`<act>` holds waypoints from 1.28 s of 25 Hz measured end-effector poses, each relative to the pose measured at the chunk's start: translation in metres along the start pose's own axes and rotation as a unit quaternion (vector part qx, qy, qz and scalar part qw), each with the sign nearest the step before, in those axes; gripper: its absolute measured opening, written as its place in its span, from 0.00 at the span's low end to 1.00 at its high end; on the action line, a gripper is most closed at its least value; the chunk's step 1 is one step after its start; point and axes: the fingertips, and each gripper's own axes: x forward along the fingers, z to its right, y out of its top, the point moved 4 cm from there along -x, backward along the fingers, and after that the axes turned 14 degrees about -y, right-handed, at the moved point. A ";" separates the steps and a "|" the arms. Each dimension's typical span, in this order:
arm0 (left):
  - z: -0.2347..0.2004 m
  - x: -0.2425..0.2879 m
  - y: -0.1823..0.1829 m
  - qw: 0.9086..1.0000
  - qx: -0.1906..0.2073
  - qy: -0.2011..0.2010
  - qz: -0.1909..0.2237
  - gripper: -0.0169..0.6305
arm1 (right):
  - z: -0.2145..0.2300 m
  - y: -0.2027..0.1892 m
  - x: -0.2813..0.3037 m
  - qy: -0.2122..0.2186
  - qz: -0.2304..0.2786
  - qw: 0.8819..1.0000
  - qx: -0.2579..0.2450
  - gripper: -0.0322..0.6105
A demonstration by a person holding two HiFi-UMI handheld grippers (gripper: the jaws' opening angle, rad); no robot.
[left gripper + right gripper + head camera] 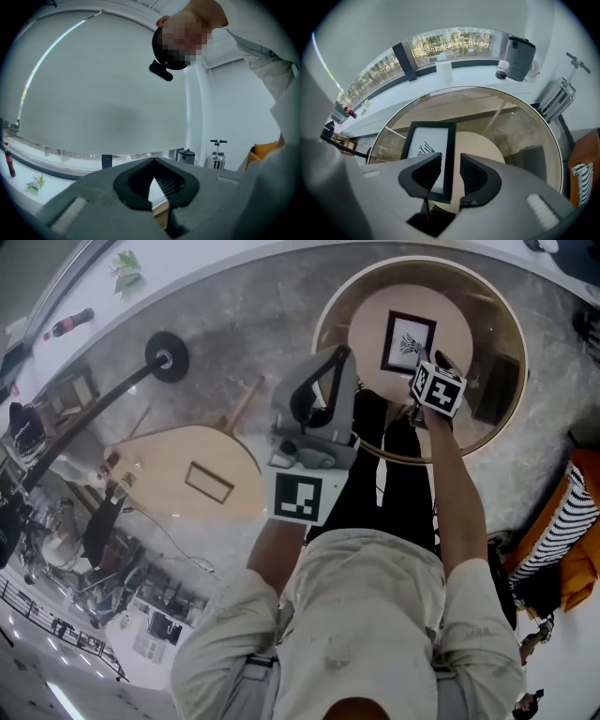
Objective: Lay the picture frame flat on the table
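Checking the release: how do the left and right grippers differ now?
The grey left gripper is shut, empty, pointing about level; the grey right gripper is open astride the edge of the black picture frame, pointing down at the round glass table. Both have black ribbed pads.

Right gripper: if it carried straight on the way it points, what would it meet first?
Most likely the picture frame: its right border stands between the open jaws of the right gripper, with no pad pressing on it. The glass tabletop lies beneath the frame. How much gap is left cannot be told.
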 end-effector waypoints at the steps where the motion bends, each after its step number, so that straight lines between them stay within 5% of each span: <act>1: 0.002 0.000 0.002 1.000 0.002 -0.001 0.000 0.03 | 0.000 -0.001 -0.002 0.001 -0.001 1.000 0.000 0.25; 32: 0.111 -0.046 0.084 0.999 0.030 0.004 0.039 0.03 | 0.032 -0.039 -0.118 0.024 0.044 0.999 -0.019 0.26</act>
